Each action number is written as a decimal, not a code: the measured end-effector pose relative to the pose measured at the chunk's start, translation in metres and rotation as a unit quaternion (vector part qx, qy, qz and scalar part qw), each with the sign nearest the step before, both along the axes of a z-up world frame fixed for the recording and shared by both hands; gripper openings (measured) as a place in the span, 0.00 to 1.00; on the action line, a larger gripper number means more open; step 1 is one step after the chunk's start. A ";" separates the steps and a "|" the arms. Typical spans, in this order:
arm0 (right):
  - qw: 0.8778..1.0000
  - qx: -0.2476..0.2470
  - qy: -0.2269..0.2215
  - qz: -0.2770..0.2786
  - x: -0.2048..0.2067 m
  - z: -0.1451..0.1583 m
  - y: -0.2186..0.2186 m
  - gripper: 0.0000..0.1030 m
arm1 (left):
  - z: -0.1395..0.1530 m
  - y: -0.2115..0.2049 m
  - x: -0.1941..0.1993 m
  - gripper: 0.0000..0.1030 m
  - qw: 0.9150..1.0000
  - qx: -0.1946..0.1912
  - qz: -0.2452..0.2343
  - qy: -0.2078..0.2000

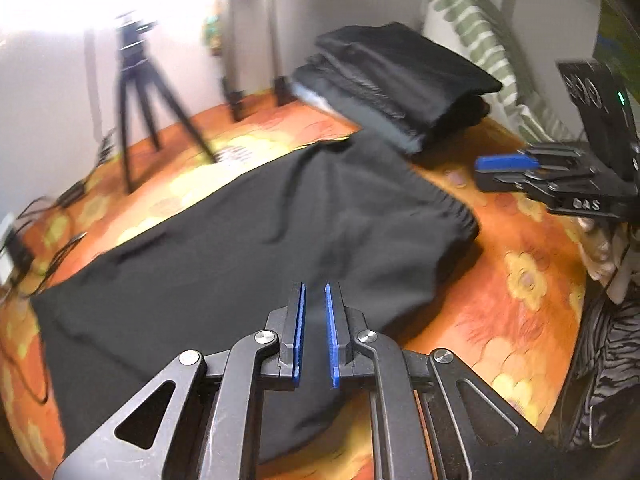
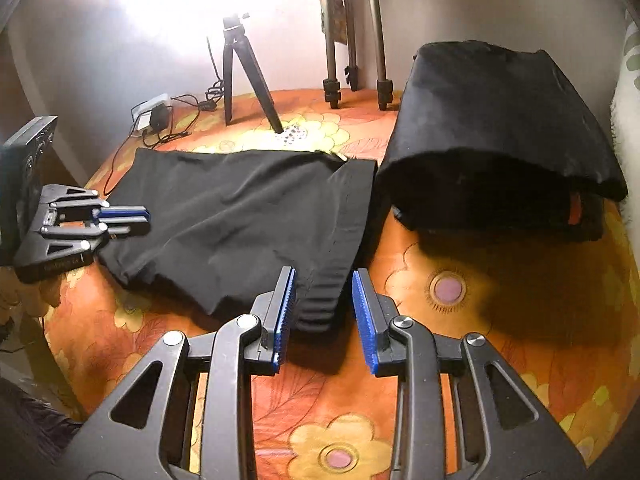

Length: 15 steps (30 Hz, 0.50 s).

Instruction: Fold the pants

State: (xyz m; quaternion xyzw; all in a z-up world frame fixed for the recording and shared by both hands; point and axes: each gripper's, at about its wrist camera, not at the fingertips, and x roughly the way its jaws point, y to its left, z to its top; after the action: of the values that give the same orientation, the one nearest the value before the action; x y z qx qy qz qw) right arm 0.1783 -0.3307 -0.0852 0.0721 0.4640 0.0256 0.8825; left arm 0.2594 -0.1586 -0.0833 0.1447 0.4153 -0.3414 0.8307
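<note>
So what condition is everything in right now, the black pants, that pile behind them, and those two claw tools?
Black pants: spread flat on the flowered bedspread, partly folded, held by neither tool.
Pile of dark clothes: already folded and stacked, beside the pants.
Left gripper: nearly closed, empty, above the pants.
Right gripper: open, waistband corner between its fingers, not pinched.
Small tripod: standing upright.

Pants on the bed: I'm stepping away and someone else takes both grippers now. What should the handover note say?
Left gripper: nearly shut, empty, over the pants.
Right gripper: open, empty, waistband end between its fingers, not pinched.
Pants: lying flat on the orange floral bedspread, apparently folded in half; how far cannot be told.
Stack of folded dark clothes lies beside the waistband.
Left: finish folding, probably add to the stack.
</note>
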 end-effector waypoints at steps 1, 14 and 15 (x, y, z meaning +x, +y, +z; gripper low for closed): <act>1.000 0.001 -0.004 0.005 0.005 0.002 -0.003 0.30 | -0.001 -0.007 -0.002 0.08 1.000 -0.005 -0.007 0.003; 0.995 -0.007 0.050 0.090 0.122 0.013 -0.005 0.30 | -0.009 -0.080 -0.039 0.09 0.997 -0.031 -0.067 0.000; 0.994 -0.015 0.062 0.091 0.133 0.009 -0.006 0.30 | -0.009 -0.082 -0.040 0.09 0.997 -0.030 -0.067 -0.001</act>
State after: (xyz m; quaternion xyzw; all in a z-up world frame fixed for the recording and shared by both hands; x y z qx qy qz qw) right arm 0.3117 -0.3368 -0.0765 0.0180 0.5223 0.0946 0.8473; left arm 0.2193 -0.2405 -0.0919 0.1481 0.3935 -0.4085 0.8102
